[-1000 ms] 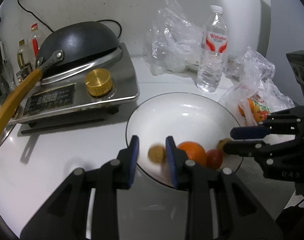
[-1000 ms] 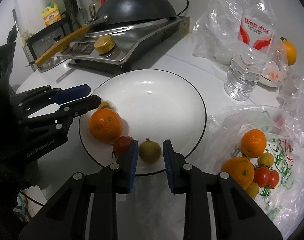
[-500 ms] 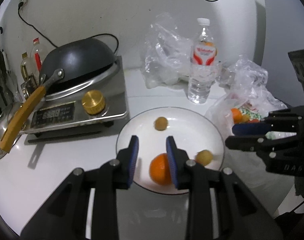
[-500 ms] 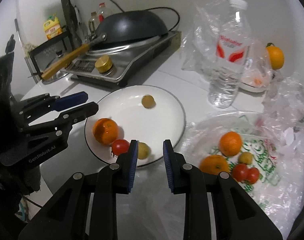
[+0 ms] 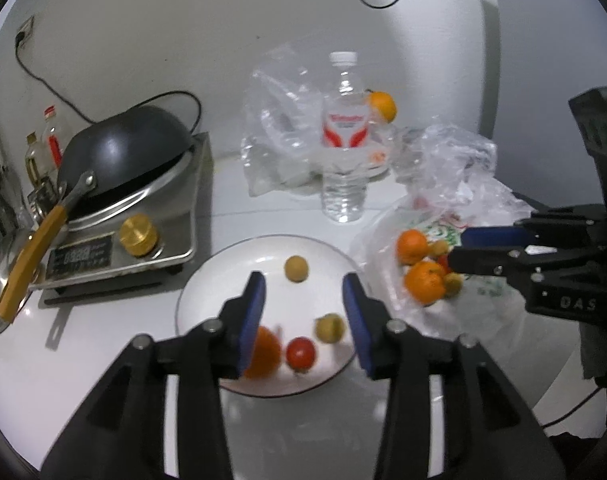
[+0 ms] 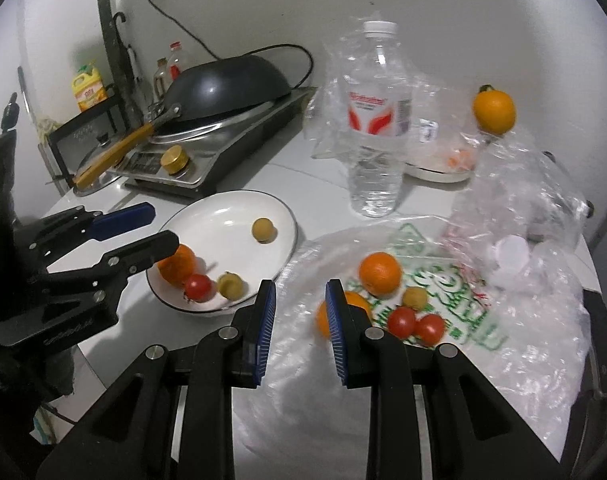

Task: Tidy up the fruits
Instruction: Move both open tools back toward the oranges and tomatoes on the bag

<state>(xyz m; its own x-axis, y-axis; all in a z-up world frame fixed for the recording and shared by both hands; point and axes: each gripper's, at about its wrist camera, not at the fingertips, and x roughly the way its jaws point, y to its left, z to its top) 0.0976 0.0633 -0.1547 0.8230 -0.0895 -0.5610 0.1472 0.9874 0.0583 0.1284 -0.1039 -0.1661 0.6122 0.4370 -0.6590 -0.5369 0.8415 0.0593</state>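
A white plate (image 5: 223, 264) (image 6: 219, 208) holds an orange (image 5: 265, 354) (image 6: 179, 262), a red tomato (image 5: 300, 353) (image 6: 199, 287) and two small yellow-brown fruits (image 5: 296, 268) (image 5: 329, 328). My left gripper (image 5: 303, 312) (image 6: 143, 228) is open and empty, raised above the plate's near side. My right gripper (image 6: 299, 312) (image 5: 463, 246) is open and empty, above an opened plastic bag (image 6: 443, 280) with two oranges (image 6: 379, 273), tomatoes (image 6: 401, 320) and a small yellow fruit (image 6: 414, 297).
A water bottle (image 5: 343, 152) (image 6: 377, 128) stands behind the plate. An induction cooker (image 5: 143, 216) carries an upturned black wok (image 5: 123, 148) with a wooden handle at the left. Crumpled clear bags (image 5: 279, 120) and another orange (image 6: 494, 111) lie at the back.
Both grippers have pulled back and up from the plate and opened wider. A small fruit released by the left gripper rolled to the plate's far side. The right gripper swung right over the bag.
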